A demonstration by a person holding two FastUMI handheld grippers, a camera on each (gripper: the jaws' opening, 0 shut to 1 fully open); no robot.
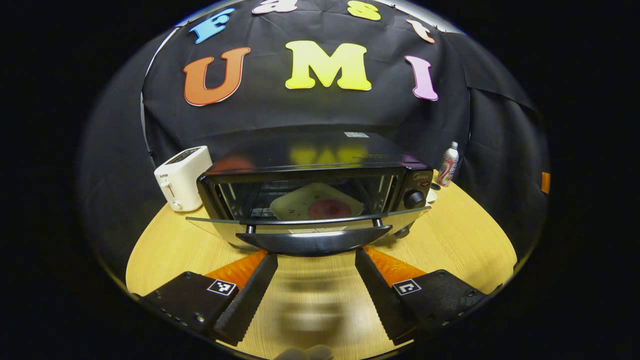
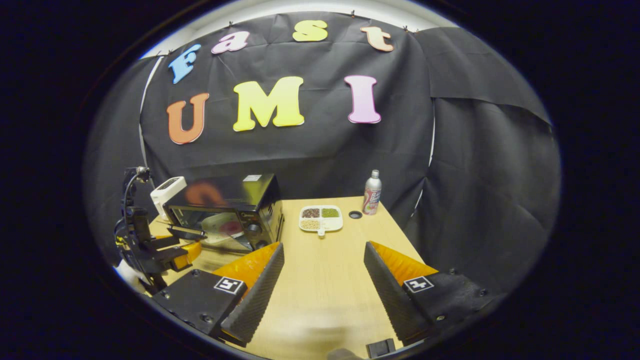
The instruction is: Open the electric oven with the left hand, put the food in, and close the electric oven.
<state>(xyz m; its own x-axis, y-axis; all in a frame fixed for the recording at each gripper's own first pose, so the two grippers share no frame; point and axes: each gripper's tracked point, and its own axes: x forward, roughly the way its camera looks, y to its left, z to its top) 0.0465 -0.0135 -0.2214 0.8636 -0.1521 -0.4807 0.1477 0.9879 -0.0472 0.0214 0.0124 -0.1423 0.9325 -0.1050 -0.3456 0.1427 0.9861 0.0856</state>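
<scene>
- The electric oven [image 1: 310, 170] stands on the worktop [image 1: 450, 245]; its glass door [image 1: 310, 227] is seen partly lowered, with the handle bar [image 1: 314, 241] just ahead of the left hand-held gripper [image 1: 316, 272].
- The door is judged stiff, hinged and fragile; the handle bar is the place to be held.
- Inside the oven a plate [image 1: 316, 202] with a reddish food [image 1: 330, 209] is seen.
- A divided tray [image 2: 321, 219] holds four small portions.
- Both the left and the right hand-held gripper [image 2: 324, 265] are spread apart, empty.

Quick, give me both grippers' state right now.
Left gripper: open, holding nothing, just in front of the oven door handle.
Right gripper: open, empty, over the table.
</scene>
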